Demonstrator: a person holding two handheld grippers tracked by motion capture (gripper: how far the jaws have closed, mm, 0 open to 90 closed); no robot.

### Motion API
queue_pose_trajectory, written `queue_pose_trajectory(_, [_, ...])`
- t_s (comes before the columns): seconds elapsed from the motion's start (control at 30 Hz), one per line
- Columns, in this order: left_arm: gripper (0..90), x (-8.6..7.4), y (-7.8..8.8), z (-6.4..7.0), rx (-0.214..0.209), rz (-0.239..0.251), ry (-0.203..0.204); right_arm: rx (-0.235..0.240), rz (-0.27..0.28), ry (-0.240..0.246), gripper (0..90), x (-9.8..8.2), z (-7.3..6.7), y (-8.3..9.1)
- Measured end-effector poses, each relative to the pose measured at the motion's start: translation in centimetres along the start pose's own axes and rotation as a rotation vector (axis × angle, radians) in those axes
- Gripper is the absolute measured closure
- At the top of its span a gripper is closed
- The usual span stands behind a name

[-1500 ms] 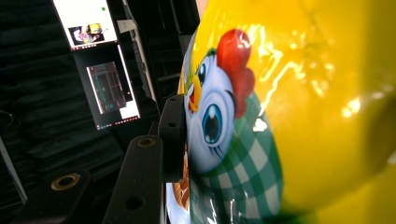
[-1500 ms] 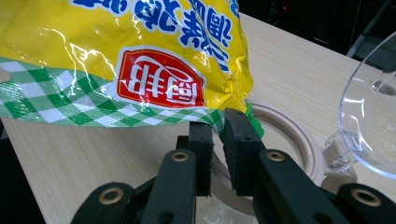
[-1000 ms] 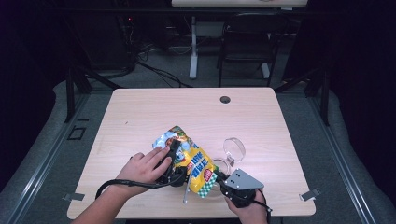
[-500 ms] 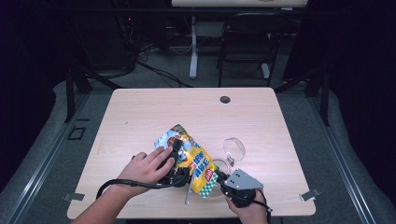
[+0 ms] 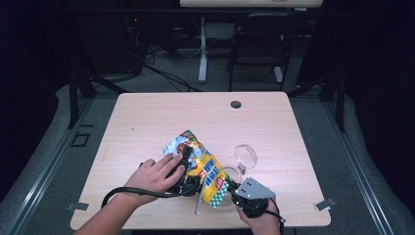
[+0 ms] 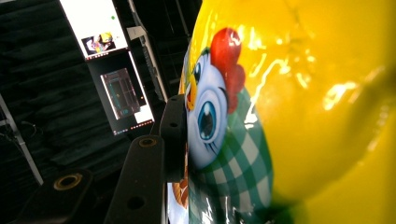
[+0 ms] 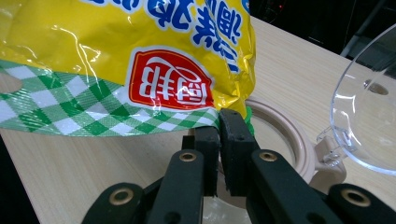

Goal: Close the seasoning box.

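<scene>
Both the left gripper [image 5: 188, 164] and right gripper [image 7: 219, 123] clamp the snack bag [image 5: 203, 169], hiding the left's far jaw.

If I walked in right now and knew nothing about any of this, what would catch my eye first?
Probably the bright yellow snack bag with a cartoon chicken, held up near the table's front edge between two hand-held grippers. The right gripper pinches its green-checked corner, while the left gripper clasps its side. Just to the right of the bag lies a round container with its clear lid flipped open.
</scene>
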State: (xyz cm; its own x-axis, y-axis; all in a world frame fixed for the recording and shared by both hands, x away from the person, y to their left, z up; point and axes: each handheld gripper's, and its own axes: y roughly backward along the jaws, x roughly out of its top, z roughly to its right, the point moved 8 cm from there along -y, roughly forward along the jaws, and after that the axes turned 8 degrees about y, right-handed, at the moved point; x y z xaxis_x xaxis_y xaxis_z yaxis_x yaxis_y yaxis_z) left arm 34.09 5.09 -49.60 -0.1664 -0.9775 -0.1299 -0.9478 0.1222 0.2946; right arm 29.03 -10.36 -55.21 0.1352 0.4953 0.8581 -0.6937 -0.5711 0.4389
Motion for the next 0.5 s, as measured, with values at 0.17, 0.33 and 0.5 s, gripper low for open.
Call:
queue_pose_trajectory(0.17, [66.2, 0.04, 0.02, -0.05, -0.003, 0.001, 0.000, -0.002, 0.001, 0.000, 86.8, 0.02, 0.06, 0.04])
queue_pose_trajectory(0.33, [66.3, 0.05, 0.02, -0.01, -0.005, -0.003, 0.003, 0.000, -0.002, -0.003, 86.8, -0.02, 0.03, 0.04])
queue_pose_trajectory(0.5, [66.4, 0.07, 0.02, -0.02, -0.008, -0.001, 0.004, -0.001, -0.001, -0.003, 86.9, -0.02, 0.06, 0.04])
